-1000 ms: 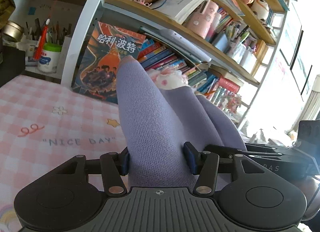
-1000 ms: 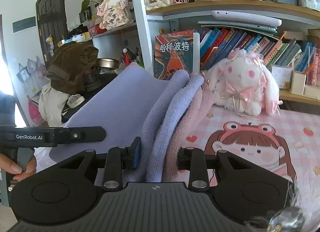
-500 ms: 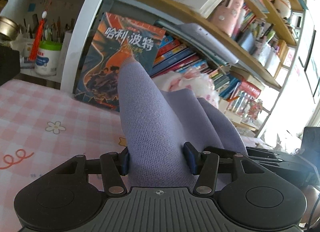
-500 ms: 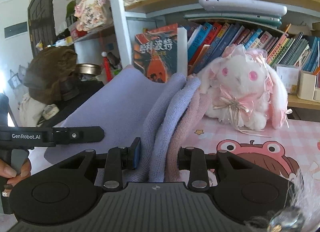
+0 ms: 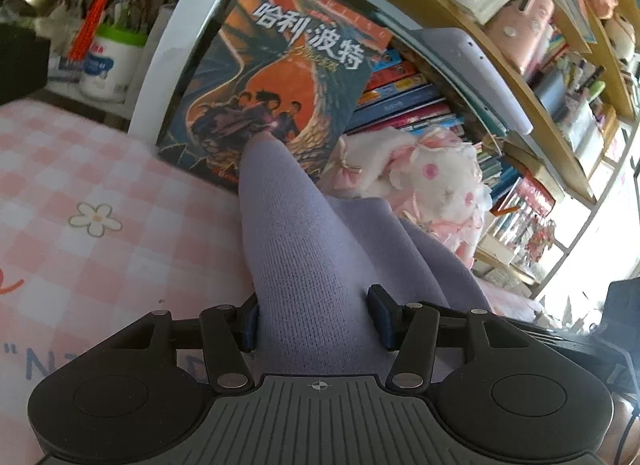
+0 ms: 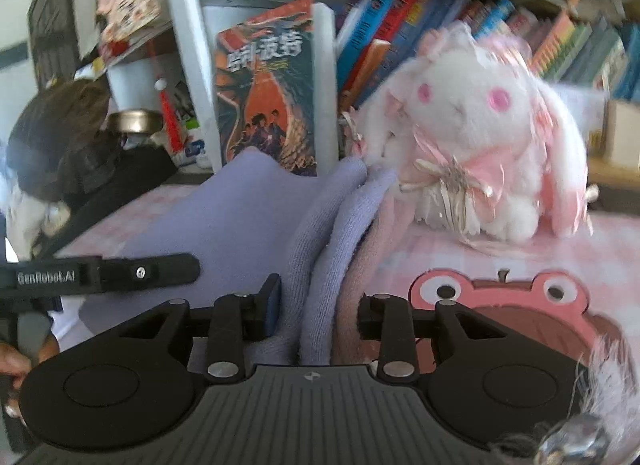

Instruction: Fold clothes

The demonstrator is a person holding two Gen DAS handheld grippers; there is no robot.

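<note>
Since the fold needs both edges carried together, I pinch the lilac knit (image 5: pixel 304 265) in left gripper (image 5: pixel 316 321) and right gripper (image 6: pixel 316 309), jaws easing open, garment draped above the bench (image 5: pixel 80 193).

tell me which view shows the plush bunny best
The right wrist view: the plush bunny faces the camera nearly whole, sitting on the pink mat, though blurred. The left wrist view shows the bunny smaller, off to the side, partly hidden behind the purple knit.
</note>
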